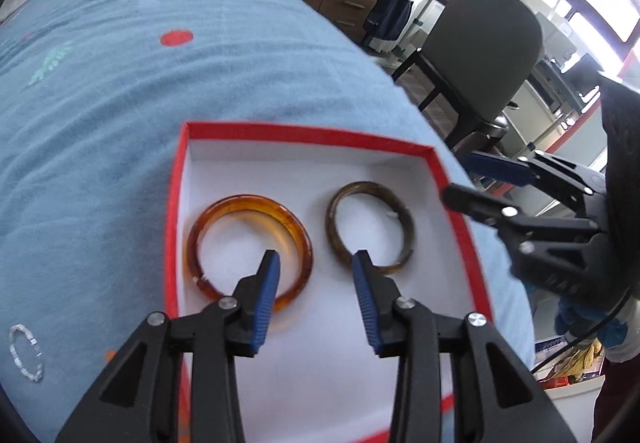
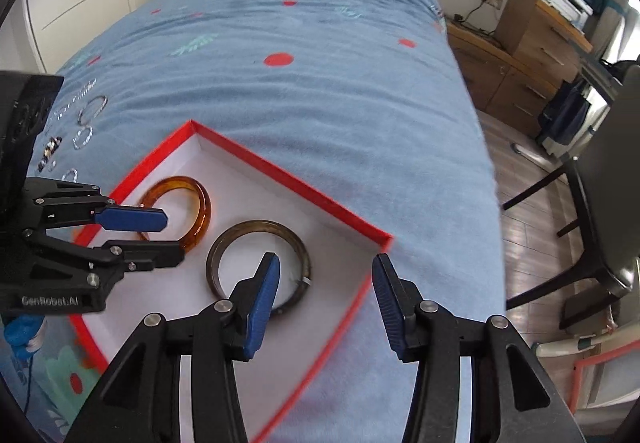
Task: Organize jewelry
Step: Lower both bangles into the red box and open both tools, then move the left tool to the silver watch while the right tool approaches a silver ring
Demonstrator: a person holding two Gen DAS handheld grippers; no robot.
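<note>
Left tool [image 1: 316, 263] and right tool [image 2: 324, 267]: both parted, gripping nothing, above red box [image 1: 172, 211] on bed [image 1: 100, 123]. Amber bangle [image 1: 248, 247] and brown bangle [image 1: 370, 227] lie inside. Right view alone shows silver bracelets [image 2: 90, 119] beyond.

The amber bangle [image 1: 248, 247] looks glossy, translucent plastic (resin perhaps); the red box [image 1: 304, 133] matt card; the bedspread [image 1: 100, 115] soft cloth.
</note>
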